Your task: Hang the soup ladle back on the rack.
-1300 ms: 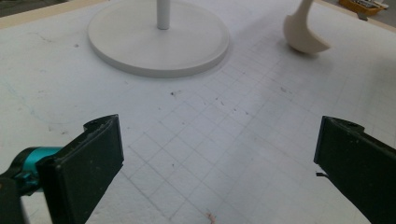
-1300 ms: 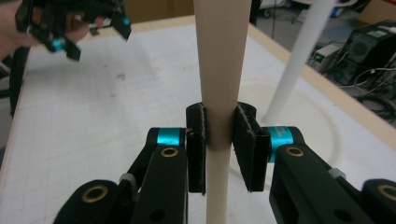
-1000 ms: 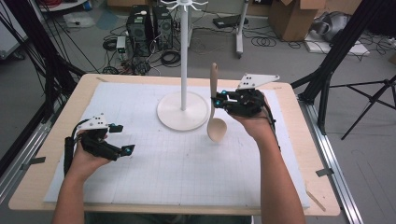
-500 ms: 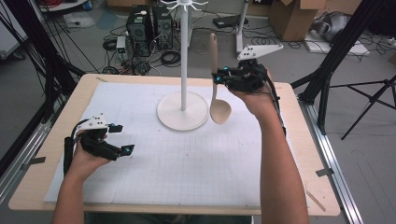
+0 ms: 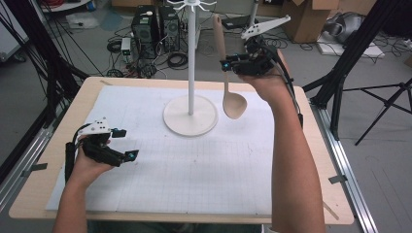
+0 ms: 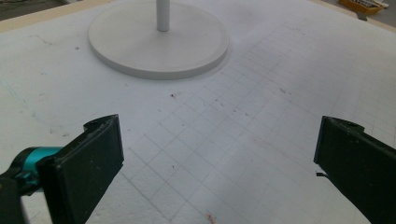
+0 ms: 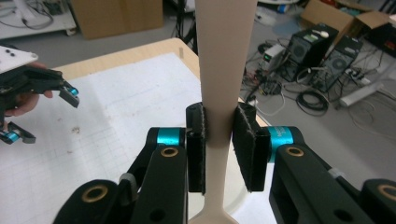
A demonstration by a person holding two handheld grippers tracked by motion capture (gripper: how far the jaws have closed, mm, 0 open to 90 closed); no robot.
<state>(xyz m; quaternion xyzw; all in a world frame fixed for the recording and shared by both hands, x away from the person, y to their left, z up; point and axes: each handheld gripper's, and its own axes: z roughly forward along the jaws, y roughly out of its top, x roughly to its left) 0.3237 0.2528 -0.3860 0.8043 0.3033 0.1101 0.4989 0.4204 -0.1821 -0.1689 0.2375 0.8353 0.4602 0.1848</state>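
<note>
1. High view: right gripper (image 5: 228, 65) raised well above the table (image 5: 58, 204) on a lifted forearm, right of the white stand (image 5: 190, 112); jaws clamped on the handle of a wooden spoon (image 5: 234, 104).
2. Same view: spoon upright, bowl down, hanging in the air just right of the stand's round base and clear of the grid mat (image 5: 194, 170); handle tip up beside the pole.
3. Same view: left gripper (image 5: 125, 144) low over the mat at the near left, hand curled around its body, jaws spread wide with nothing between them, pointing toward the middle of the mat.
4. Left gripper view: two black jaws far apart at the bottom corners, bare mat between; stand's base (image 6: 159, 44) ahead at the top.
5. Right gripper view: both pads (image 7: 196, 147) pressed against the spoon's (image 7: 224, 65) narrow neck, handle rising out of the top edge; left gripper (image 7: 39, 109) far off at the left edge, over the mat.
6. No readable brand, label or writing on spoon, stand or grippers.
</note>
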